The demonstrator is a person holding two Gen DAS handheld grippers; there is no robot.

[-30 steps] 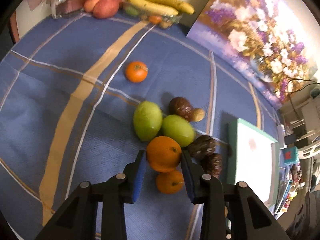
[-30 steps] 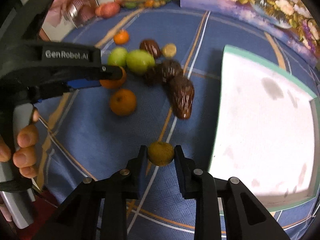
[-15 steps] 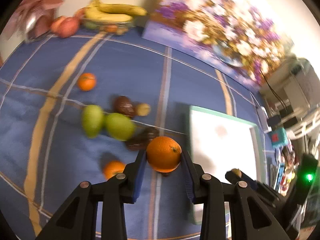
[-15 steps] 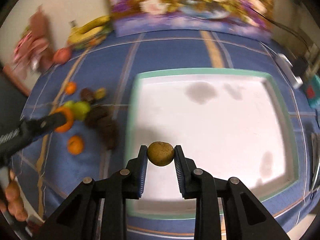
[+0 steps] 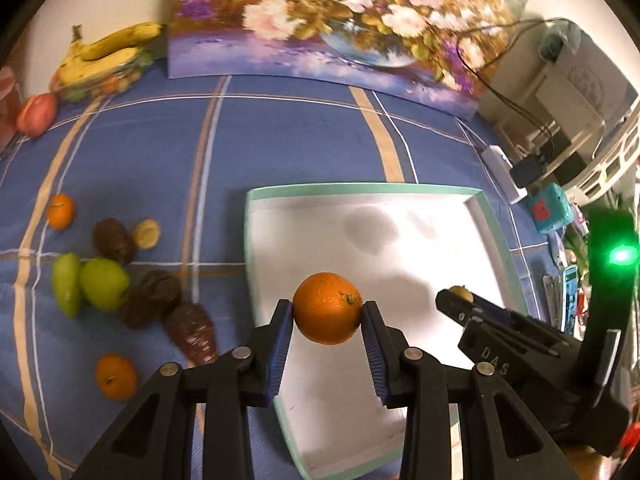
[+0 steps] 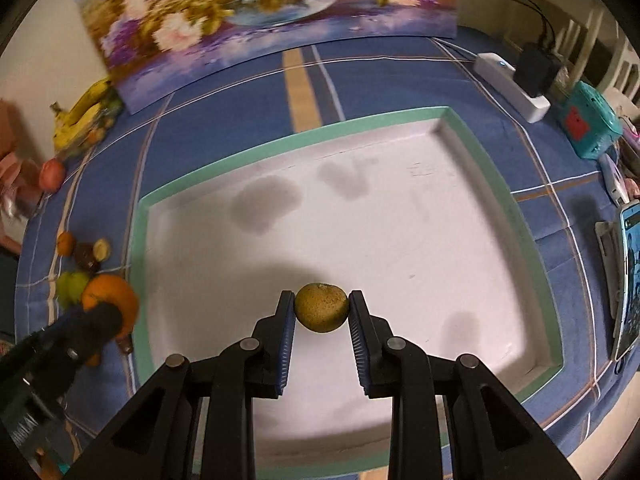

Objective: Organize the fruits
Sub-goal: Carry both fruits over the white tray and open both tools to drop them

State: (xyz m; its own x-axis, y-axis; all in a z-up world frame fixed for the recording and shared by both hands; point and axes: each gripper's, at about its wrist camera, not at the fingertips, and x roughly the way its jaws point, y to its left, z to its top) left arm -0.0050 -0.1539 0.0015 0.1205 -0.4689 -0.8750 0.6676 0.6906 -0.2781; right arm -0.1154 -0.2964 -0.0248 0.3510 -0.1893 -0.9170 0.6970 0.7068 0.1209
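Note:
My left gripper (image 5: 327, 312) is shut on a large orange (image 5: 327, 307) and holds it above the left part of the white tray with a green rim (image 5: 360, 189). My right gripper (image 6: 321, 312) is shut on a small yellow-brown fruit (image 6: 321, 307) above the tray's bare floor (image 6: 400, 240). The right gripper also shows in the left wrist view (image 5: 458, 298). On the blue cloth left of the tray lie two green fruits (image 5: 102, 282), brown fruits (image 5: 188, 330) and small oranges (image 5: 115, 376).
Bananas (image 5: 108, 50) and a red fruit (image 5: 36, 114) lie at the back left. A flower painting (image 5: 340, 24) stands behind the tray. A white power strip (image 6: 508, 86), a teal box (image 6: 592, 126) and a phone (image 6: 630, 280) sit right of the tray.
Both grippers have swung right from the fruit pile to above the tray, each carrying its fruit. The tray now fills the right wrist view.

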